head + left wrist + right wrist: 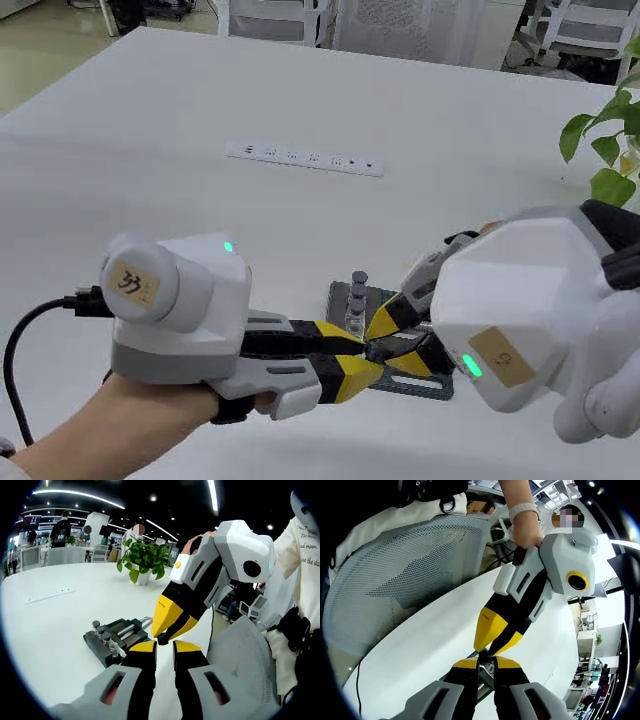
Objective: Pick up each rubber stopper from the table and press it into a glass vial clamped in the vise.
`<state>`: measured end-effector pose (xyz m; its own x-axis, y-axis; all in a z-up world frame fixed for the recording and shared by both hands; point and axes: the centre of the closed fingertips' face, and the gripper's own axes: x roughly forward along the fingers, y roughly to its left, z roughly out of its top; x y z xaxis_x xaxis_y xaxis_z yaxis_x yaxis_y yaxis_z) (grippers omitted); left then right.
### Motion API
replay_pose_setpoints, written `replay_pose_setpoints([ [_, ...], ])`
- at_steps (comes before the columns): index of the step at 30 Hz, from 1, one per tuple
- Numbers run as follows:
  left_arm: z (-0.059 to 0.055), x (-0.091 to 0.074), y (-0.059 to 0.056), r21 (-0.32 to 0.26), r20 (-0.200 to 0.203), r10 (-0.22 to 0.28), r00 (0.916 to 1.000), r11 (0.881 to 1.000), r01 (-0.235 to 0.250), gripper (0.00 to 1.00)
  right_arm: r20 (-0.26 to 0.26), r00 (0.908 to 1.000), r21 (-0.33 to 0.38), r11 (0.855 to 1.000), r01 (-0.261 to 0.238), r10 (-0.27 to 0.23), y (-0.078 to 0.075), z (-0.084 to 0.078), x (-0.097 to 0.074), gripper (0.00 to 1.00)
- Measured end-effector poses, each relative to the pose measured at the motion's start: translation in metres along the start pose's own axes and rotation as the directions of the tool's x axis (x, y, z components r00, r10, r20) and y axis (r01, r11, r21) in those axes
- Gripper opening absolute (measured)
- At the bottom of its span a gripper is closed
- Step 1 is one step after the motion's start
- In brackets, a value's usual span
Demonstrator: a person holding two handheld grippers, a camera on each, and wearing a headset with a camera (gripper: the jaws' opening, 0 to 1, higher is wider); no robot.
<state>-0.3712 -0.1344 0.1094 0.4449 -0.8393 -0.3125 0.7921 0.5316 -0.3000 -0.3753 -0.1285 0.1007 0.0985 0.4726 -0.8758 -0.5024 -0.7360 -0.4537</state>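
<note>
A dark vise (400,384) (102,652) sits on the white table and clamps a row of small glass vials (356,312) (116,650). Several vials carry grey rubber stoppers (359,278) (96,624). My left gripper (366,356) (165,647) reaches in from the left, its jaws nearly together with a thin slit. My right gripper (374,343) (486,661) comes in from the right and meets it tip to tip just above the vise. A small dark stopper (162,639) sits pinched at the right gripper's tips.
A white power strip (304,158) lies farther back on the table. A potted plant (608,140) (142,560) stands at the table's right. A black cable (22,350) trails from the left gripper. A mesh chair (405,580) stands at the table's edge.
</note>
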Motion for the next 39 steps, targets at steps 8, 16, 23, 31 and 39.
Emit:
replay_pose_setpoints([
  [8,-0.001,0.001,-0.002,-0.008,-0.006,-0.009,0.9999,1.0,0.009,0.06,0.006,1.0,-0.029,1.0,-0.006,0.006,0.002,0.003,0.0,0.06],
  [16,-0.003,0.001,-0.003,-0.036,-0.008,-0.021,0.9997,0.999,0.021,0.05,0.003,1.0,-0.065,0.998,-0.008,0.008,0.005,0.006,-0.001,0.06],
  [23,-0.002,0.001,-0.004,-0.115,0.019,-0.029,0.9994,0.993,0.031,0.05,-0.032,0.9994,-0.149,0.989,0.011,-0.016,0.004,0.007,-0.002,0.06],
  [31,-0.002,-0.002,-0.008,-0.084,0.029,-0.036,0.9989,0.996,0.038,0.04,-0.037,0.9992,-0.177,0.984,0.005,-0.011,0.005,0.01,-0.004,0.06],
  [39,0.003,-0.005,-0.008,-0.064,0.059,-0.029,0.9978,0.997,0.033,0.03,0.004,0.9998,-0.047,0.999,0.02,-0.02,0.0,0.012,-0.003,0.21],
])
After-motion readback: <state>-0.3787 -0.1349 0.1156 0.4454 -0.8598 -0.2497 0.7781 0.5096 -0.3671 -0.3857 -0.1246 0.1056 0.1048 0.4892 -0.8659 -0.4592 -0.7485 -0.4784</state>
